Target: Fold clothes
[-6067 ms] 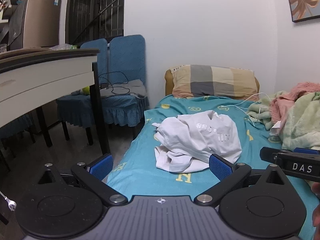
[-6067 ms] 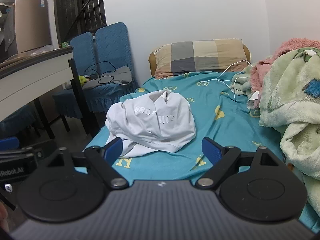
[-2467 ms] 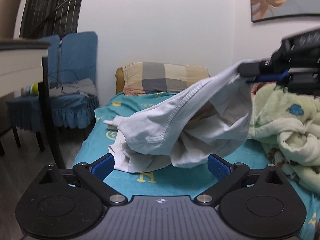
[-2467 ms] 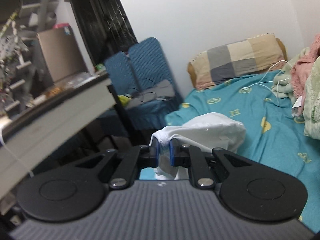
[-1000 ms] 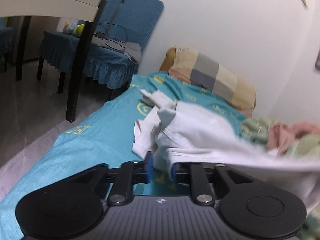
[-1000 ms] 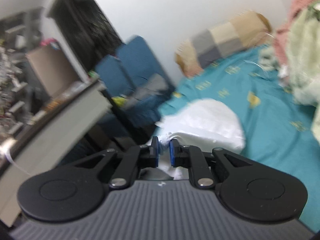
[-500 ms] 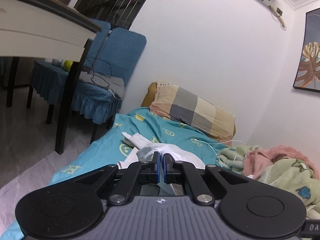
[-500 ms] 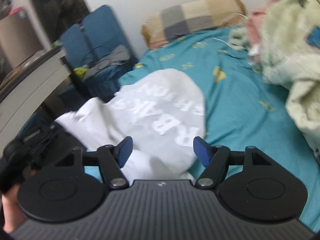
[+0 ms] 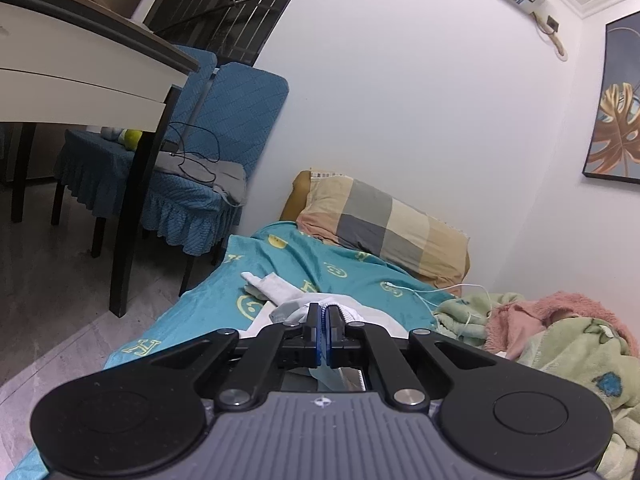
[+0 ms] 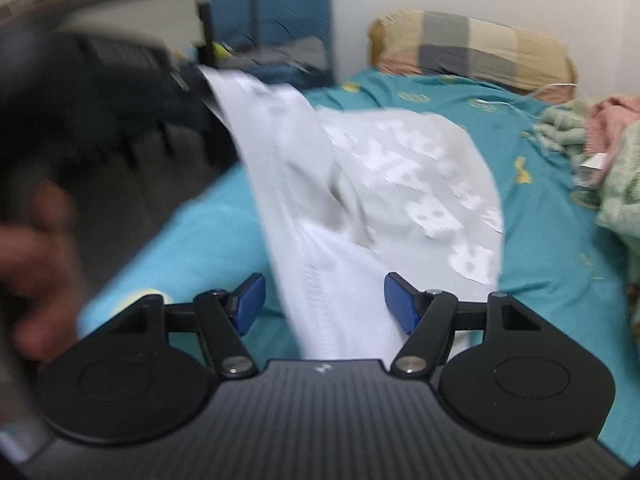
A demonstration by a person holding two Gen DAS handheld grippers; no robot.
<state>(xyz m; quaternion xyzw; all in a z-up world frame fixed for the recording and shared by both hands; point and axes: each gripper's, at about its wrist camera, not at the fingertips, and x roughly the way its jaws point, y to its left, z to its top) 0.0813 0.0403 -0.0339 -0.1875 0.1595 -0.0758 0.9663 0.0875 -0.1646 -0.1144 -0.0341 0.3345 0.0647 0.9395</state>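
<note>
A white T-shirt [image 10: 360,184] with pale lettering hangs over the teal bed sheet [image 10: 552,248], stretched up to the left where my left gripper holds it. In the left wrist view my left gripper [image 9: 323,320] is shut on a white edge of the T-shirt [image 9: 348,310]; most of the cloth is hidden below the gripper body. My right gripper [image 10: 324,304] is open, its blue pads on either side of the hanging cloth, not closed on it. The right wrist view is blurred by motion.
A plaid pillow [image 9: 384,228] lies at the head of the bed. Green and pink blankets [image 9: 560,340] are heaped on the right with a white cable. A desk [image 9: 80,80] and blue-covered chairs [image 9: 208,128] stand left of the bed.
My right gripper let go of the T-shirt and opened. My left gripper closed on its edge and lifted it, so the cloth now hangs stretched between bed and gripper.
</note>
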